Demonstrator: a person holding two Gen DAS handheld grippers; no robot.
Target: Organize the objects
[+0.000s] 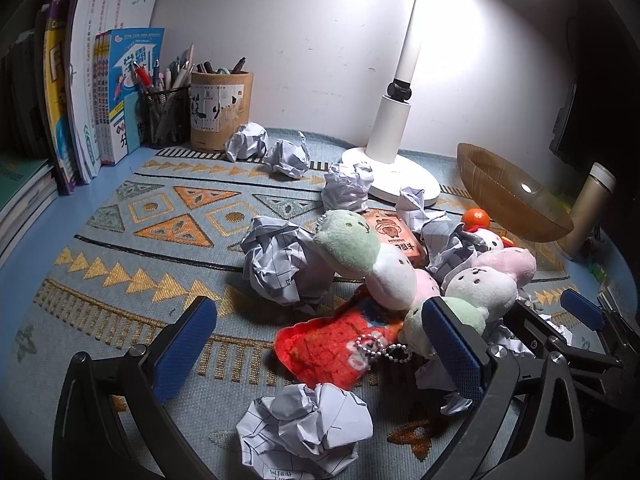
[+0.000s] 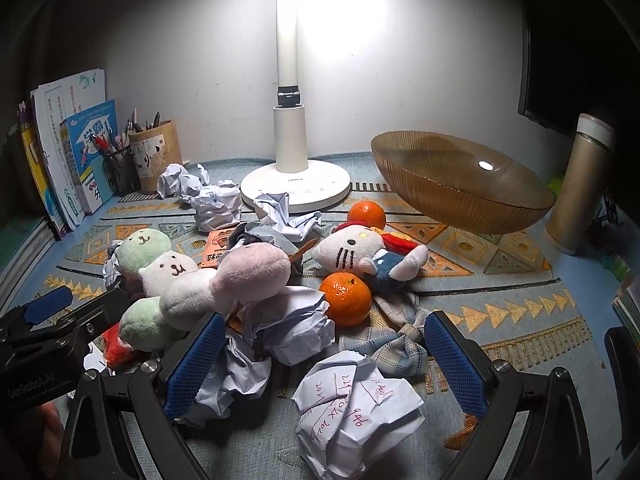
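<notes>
I have both tools hovering low over the patterned mat (image 1: 168, 216), nothing picked up yet. My left gripper (image 1: 316, 344) has its blue pads spread wide, with the red strawberry-print pouch (image 1: 332, 344) and its bead chain between them and a crumpled paper ball (image 1: 304, 428) just below. My right gripper (image 2: 324, 356) is equally wide apart, framing another paper ball with red handwriting (image 2: 356, 404) and a blue plaid cloth (image 2: 396, 344) beside it.

The clutter sits in one heap mid-mat: a string of pastel plush dumplings (image 2: 192, 280), a cat plush (image 2: 360, 252), two mandarins (the nearer one (image 2: 346, 298) touches the cloth), an orange card box (image 1: 396, 236), more paper wads near the desk lamp (image 2: 294, 184). The amber ribbed bowl (image 2: 460, 188) stands empty toward the right.

I judge the paper balls feather-light and crushable, so a gentle pinch across the middle should do. The plush will squash and dangle; grip a fat segment. The mandarin is round and may roll or bruise, so close squarely across its widest part.
</notes>
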